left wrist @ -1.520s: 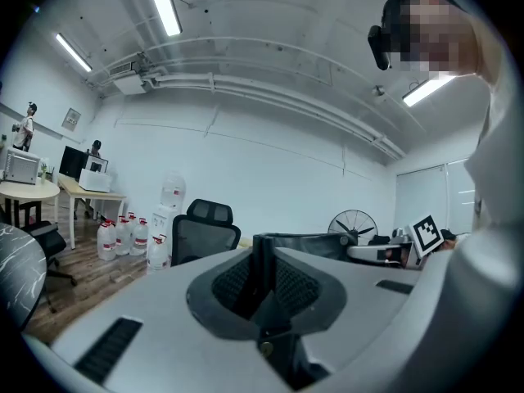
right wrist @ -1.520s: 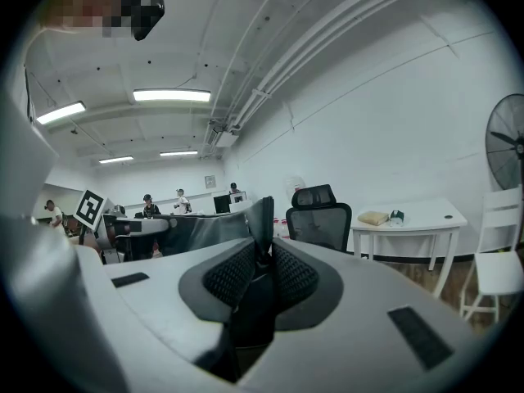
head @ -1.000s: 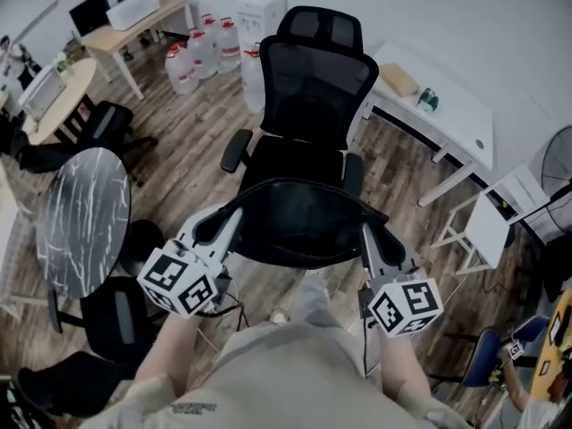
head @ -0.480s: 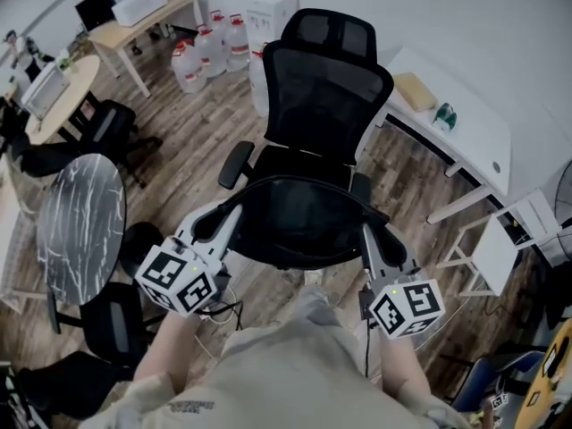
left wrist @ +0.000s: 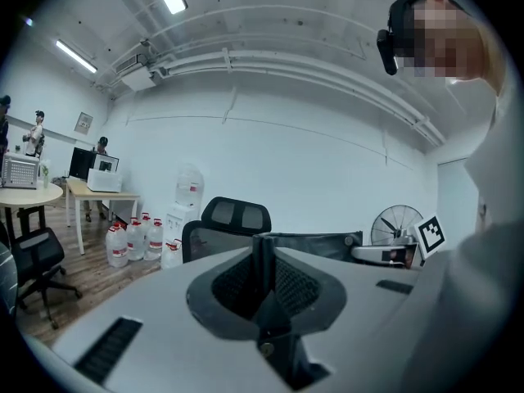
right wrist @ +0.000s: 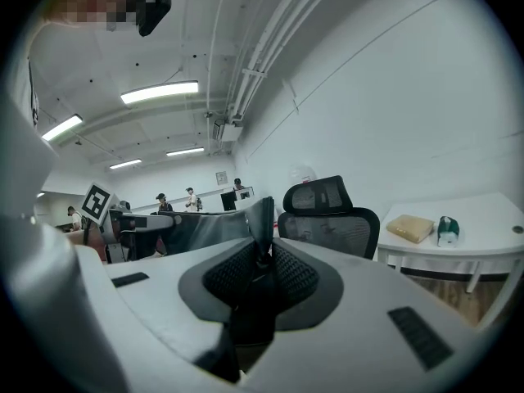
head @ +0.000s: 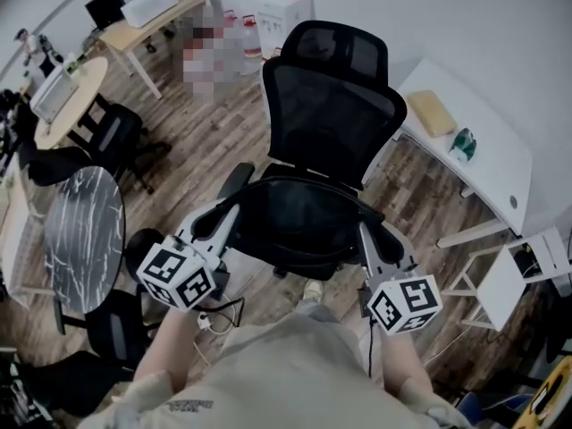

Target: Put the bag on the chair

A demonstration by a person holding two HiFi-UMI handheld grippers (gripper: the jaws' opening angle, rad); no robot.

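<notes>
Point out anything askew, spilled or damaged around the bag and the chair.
Nothing stands out. The bag hangs roughly level over the seat of the chair, one edge pinched in the left hand-held gripper and the opposite edge in the right hand-held gripper. The chair stands upright, and no spill or damage shows.

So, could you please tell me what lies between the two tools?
The bag, spanning from left tool to right tool, each gripping an edge; the head view shows it.
</notes>
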